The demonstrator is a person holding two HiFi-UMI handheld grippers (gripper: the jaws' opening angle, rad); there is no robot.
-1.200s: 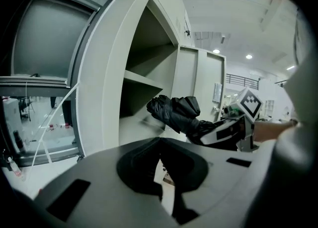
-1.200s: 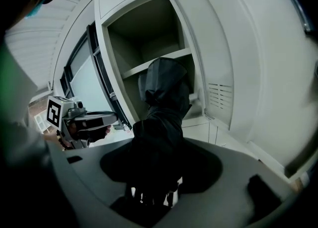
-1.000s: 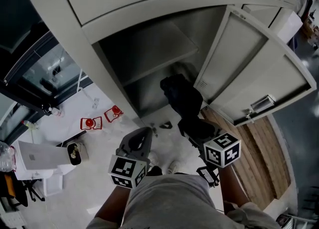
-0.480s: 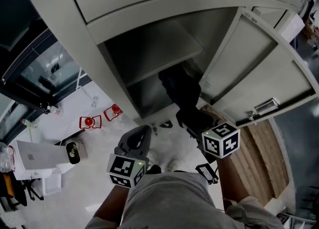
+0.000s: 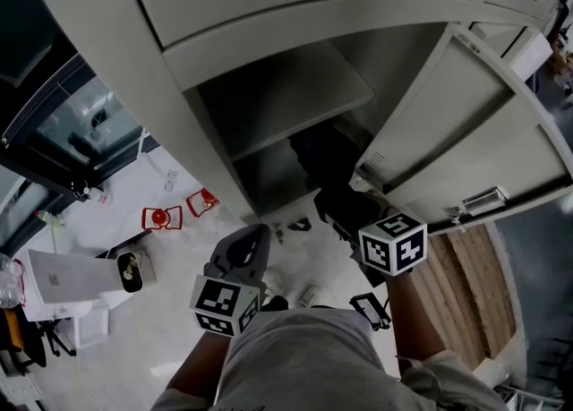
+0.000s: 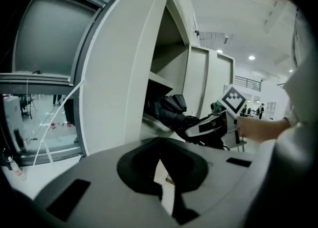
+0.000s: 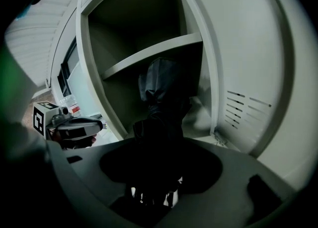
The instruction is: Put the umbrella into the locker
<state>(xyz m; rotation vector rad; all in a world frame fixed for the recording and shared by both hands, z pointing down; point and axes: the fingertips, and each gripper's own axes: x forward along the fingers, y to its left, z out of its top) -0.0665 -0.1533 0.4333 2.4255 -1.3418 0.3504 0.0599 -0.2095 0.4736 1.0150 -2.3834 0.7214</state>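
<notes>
The grey metal locker (image 5: pixel 295 29) stands open, its door (image 5: pixel 466 132) swung out to the right. A black folded umbrella (image 5: pixel 320 157) reaches into the lower compartment beneath the shelf (image 5: pixel 286 100). My right gripper (image 5: pixel 347 212) is shut on the umbrella's near end at the locker's mouth. In the right gripper view the umbrella (image 7: pixel 161 93) runs from my right gripper (image 7: pixel 154 182) up under the shelf (image 7: pixel 154 53). My left gripper (image 5: pixel 254 234) hangs low in front of the locker, shut and holding nothing; its own view shows the umbrella (image 6: pixel 169 110) and the right gripper (image 6: pixel 208 125).
Two small red items (image 5: pixel 163 218) lie on the pale floor left of the locker. A white box (image 5: pixel 63 279) sits at far left beside a glass wall (image 5: pixel 89 132). Wooden planks (image 5: pixel 466 302) lie under the open door.
My right gripper has pushed the umbrella further under the shelf, so less of it shows outside the locker. The left gripper has barely moved.
</notes>
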